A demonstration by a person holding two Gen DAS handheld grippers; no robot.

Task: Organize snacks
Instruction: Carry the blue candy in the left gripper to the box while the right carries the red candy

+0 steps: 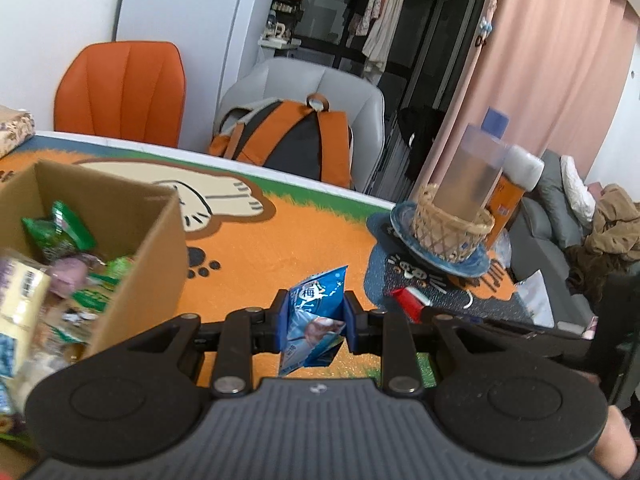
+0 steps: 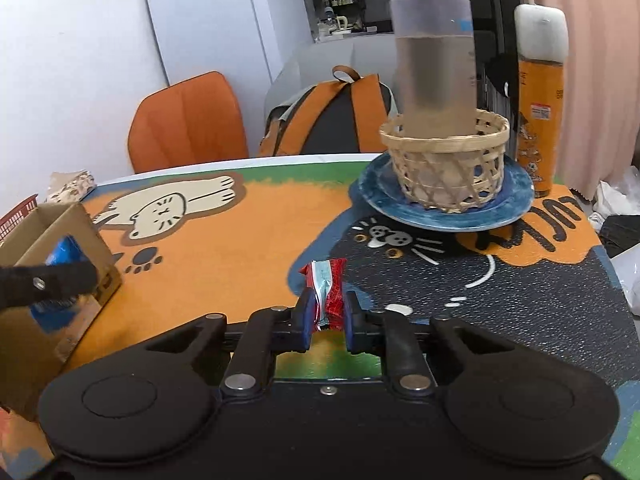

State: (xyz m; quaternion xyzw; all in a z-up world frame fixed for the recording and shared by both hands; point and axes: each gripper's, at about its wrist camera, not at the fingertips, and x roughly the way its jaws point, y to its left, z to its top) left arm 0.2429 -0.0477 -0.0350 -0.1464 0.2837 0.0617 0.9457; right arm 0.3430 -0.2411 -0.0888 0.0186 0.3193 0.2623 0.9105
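Hand-held gripper (image 2: pixel 327 312) half-hiding red packet (image 2: pixel 329 288)

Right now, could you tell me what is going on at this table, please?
A person is sorting snacks with two handheld tools. The left claw is shut on a blue foil snack packet, held beside the open brown cardboard box already holding green packets. The right claw is shut on a red foil snack packet, low over the orange cartoon cat table mat.

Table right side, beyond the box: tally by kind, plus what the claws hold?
Snack packets in claws: 2, blue packet in the left claw, red packet in the right claw
Bottles: 2, clear bottle, orange bottle
Wicker basket: 1
Blue plate: 1
Total: 6
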